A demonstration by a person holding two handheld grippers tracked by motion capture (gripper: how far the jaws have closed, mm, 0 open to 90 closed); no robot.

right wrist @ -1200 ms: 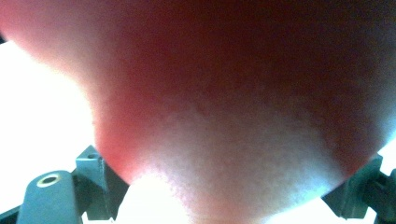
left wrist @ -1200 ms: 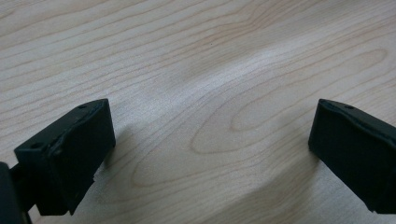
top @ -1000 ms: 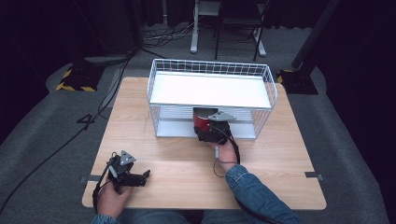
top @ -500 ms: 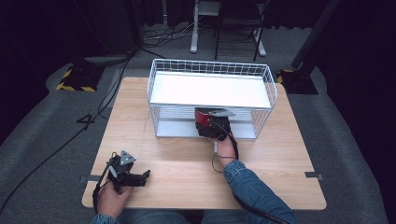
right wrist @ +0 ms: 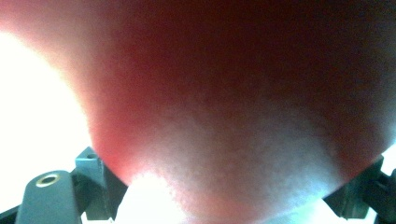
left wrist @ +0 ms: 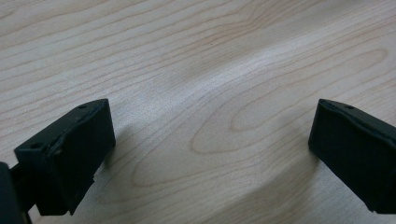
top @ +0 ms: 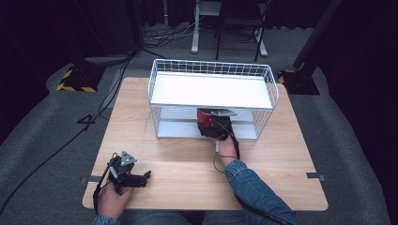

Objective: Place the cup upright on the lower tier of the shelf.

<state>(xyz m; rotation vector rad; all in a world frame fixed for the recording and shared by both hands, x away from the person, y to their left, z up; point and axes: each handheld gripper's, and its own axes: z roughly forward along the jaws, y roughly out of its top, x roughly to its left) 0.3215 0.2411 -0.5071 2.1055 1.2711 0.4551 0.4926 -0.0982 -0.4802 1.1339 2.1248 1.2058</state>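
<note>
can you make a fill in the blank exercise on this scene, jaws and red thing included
1. The right gripper holds a ____ object at the wire rack's lower level.
2. The left gripper's jaws stand ____.
3. The rack stands on a ____ table.

Missing words: red; open; wooden

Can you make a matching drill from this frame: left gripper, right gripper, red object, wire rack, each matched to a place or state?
Things:
1. left gripper
2. right gripper
3. red object
4. wire rack

Places or states:
A. stands at the far middle of the table, white shelf on top
B. open, low over bare wood at the near left
C. held at the rack's lower tier
D. shut on the red object at the rack's front

Pairs: 1-B, 2-D, 3-C, 4-A
</note>
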